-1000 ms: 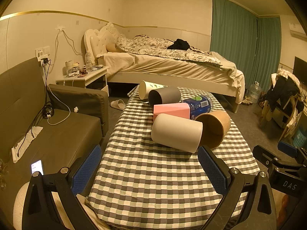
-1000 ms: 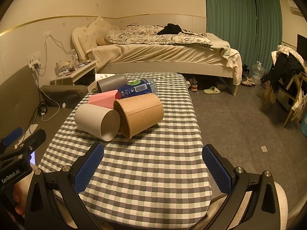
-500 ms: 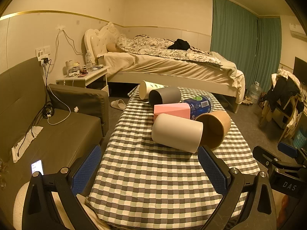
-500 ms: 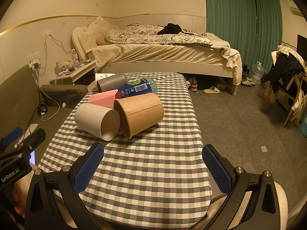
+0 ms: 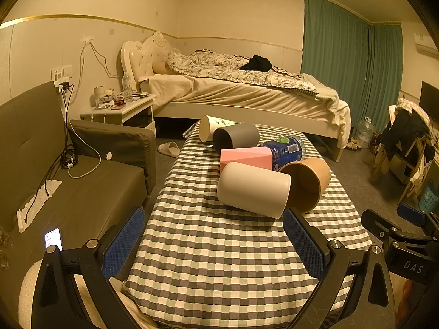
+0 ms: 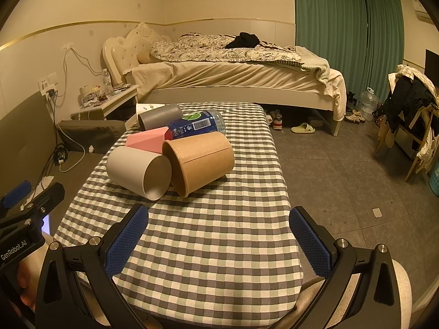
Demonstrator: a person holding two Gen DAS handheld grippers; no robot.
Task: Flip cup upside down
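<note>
Several cups lie on their sides on a checked tablecloth (image 5: 214, 246). Nearest is a white cup (image 5: 253, 189) (image 6: 138, 171), with a brown cup (image 5: 307, 185) (image 6: 200, 161) beside it. Behind them lie a pink cup (image 5: 245, 157) (image 6: 146, 139), a grey cup (image 5: 236, 138) (image 6: 160, 116) and a white paper cup (image 5: 212, 127). My left gripper (image 5: 214, 242) is open and empty, near the table's front edge, short of the white cup. My right gripper (image 6: 218, 237) is open and empty, in front of the brown cup.
A blue plastic bottle (image 5: 286, 148) (image 6: 196, 126) lies among the cups. A dark sofa (image 5: 68, 192) with a lit phone (image 5: 53, 238) stands left of the table. A bed (image 5: 247, 96) is behind, a chair with clothes (image 6: 408, 109) at right.
</note>
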